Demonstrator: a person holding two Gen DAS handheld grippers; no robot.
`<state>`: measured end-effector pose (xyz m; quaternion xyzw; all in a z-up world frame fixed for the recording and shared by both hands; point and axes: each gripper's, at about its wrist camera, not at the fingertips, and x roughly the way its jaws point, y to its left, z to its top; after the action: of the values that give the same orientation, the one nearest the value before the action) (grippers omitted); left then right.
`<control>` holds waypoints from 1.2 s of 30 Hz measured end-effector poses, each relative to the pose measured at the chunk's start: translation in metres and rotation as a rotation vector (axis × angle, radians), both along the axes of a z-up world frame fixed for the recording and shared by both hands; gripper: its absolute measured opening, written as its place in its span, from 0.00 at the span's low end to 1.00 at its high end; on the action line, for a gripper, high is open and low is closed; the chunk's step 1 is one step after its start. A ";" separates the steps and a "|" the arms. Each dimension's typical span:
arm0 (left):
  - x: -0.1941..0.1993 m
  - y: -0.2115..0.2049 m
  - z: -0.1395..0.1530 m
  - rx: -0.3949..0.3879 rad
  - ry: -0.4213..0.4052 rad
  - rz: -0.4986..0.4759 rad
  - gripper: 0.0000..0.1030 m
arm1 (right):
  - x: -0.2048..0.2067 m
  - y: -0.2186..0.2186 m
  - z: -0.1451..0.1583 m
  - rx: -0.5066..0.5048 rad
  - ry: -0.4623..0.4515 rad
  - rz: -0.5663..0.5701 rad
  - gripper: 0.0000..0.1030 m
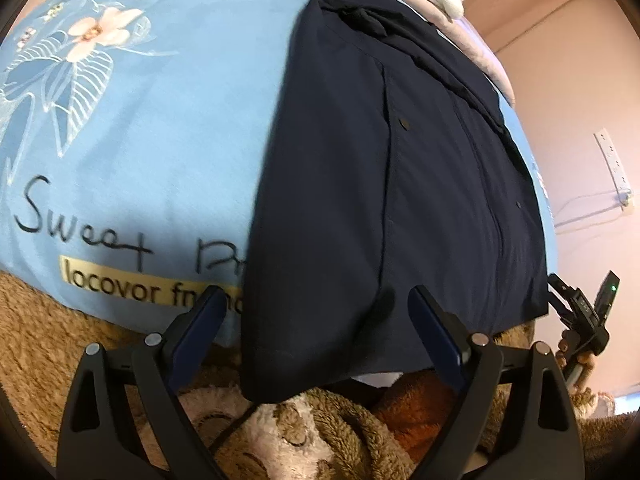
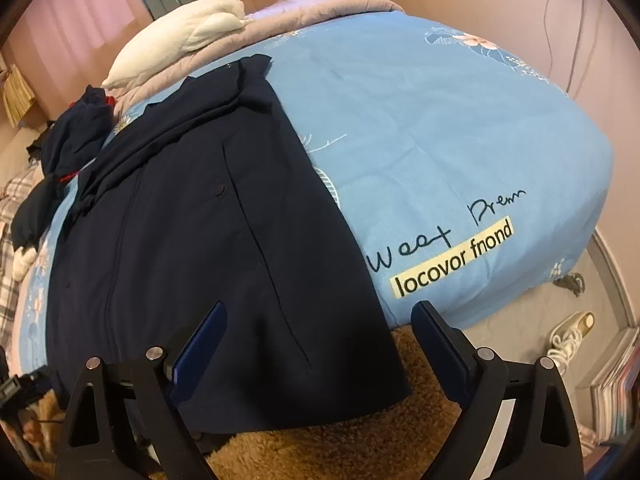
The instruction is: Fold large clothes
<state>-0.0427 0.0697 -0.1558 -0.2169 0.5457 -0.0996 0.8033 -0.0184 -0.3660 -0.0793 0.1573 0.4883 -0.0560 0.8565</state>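
Dim warm light, fisheye-bent edges (slightly soft)

Navy garment [image 2: 208,248] on blue bedspread [image 2: 460,140]

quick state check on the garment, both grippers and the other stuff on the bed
navy garment: spread flat on the bed, hem hanging over the near edge, sleeve folded across the top
left gripper: open, at the hem, holding nothing
right gripper: open, over the hem corner, holding nothing
blue duvet: spread smooth
white pillow: lying at the head end
dark clothes: crumpled in a heap
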 end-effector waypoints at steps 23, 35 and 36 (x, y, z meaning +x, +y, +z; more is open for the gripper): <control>-0.007 -0.014 -0.009 -0.082 0.048 -0.070 0.47 | 0.002 -0.002 -0.022 0.101 0.091 0.150 0.26; -0.026 -0.020 0.071 -0.093 -0.181 -0.056 0.04 | -0.021 0.011 0.056 0.280 -0.194 0.242 0.11; -0.030 -0.021 0.082 -0.101 -0.216 -0.054 0.04 | -0.023 0.011 0.062 0.282 -0.212 0.244 0.11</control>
<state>-0.0725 0.0491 -0.0736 -0.2303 0.4559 -0.1711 0.8425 -0.0416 -0.3550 -0.0174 0.2202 0.4140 0.1340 0.8730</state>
